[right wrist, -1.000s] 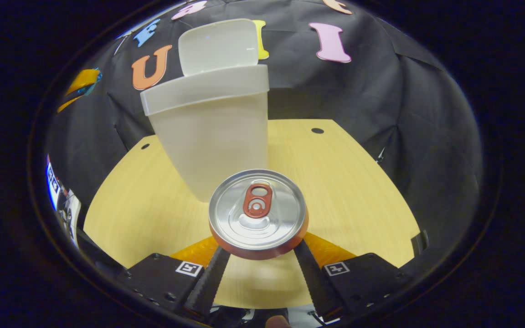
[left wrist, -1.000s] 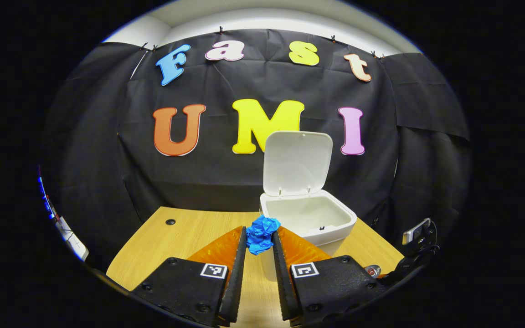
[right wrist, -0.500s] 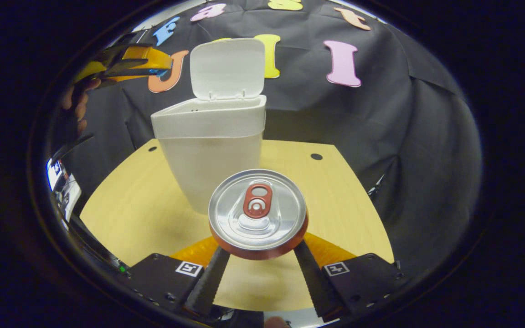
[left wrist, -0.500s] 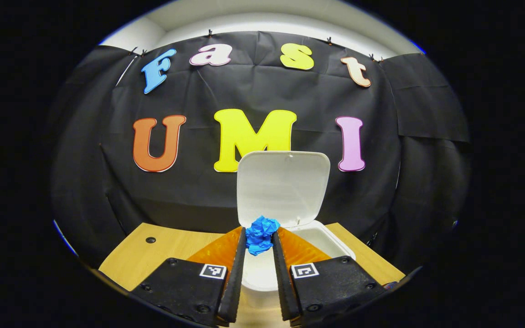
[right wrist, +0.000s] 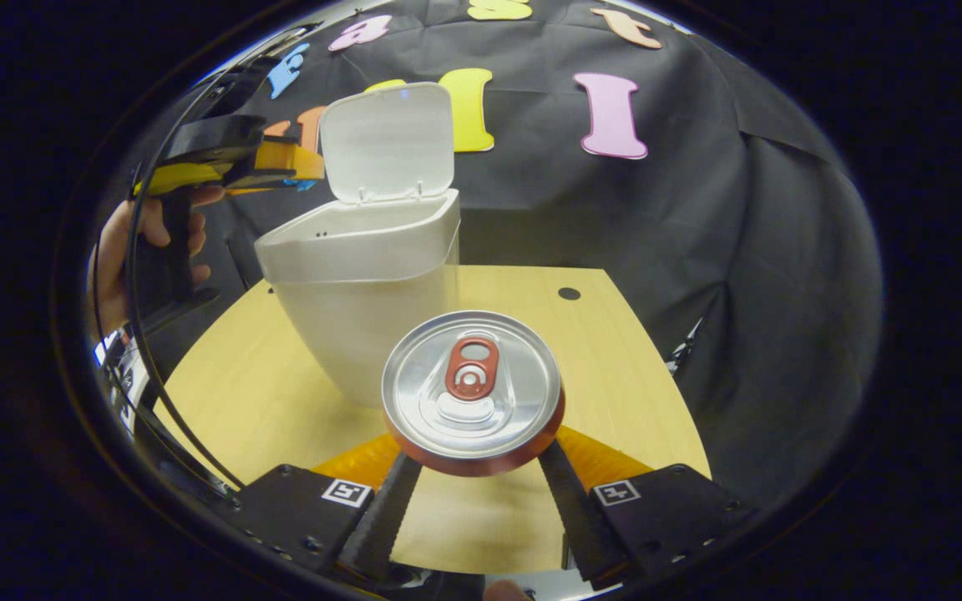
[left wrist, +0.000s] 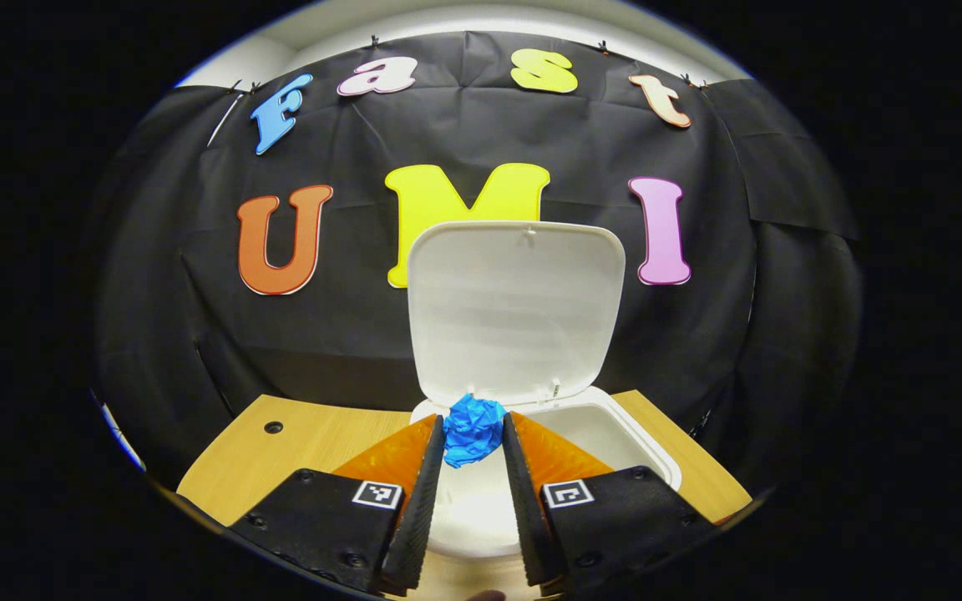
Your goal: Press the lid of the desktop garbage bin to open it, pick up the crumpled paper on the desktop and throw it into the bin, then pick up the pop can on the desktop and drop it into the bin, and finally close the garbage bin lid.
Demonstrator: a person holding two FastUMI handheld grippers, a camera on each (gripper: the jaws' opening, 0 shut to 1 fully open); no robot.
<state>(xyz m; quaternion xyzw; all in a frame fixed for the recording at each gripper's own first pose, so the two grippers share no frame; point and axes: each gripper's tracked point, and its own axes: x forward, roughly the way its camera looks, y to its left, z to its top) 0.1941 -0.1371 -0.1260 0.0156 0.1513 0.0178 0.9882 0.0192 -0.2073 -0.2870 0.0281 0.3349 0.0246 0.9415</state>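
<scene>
My left tongs (left wrist: 468, 438) have carried the crumpled paper (left wrist: 473, 427), pinched between them, over the open bin (left wrist: 615, 426), lid (left wrist: 514, 309) upright at 12 o'clock. My right tongs (right wrist: 474, 467) clamp the pop can (right wrist: 473, 392) above the desk (right wrist: 615, 384).

Black cloth wall (left wrist: 155, 334) behind light wooden table (right wrist: 631, 376).

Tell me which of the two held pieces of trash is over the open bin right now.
The blue paper, pinched in the left gripper above the bin. The can, in the right gripper, is short of the bin, over the desk.
</scene>
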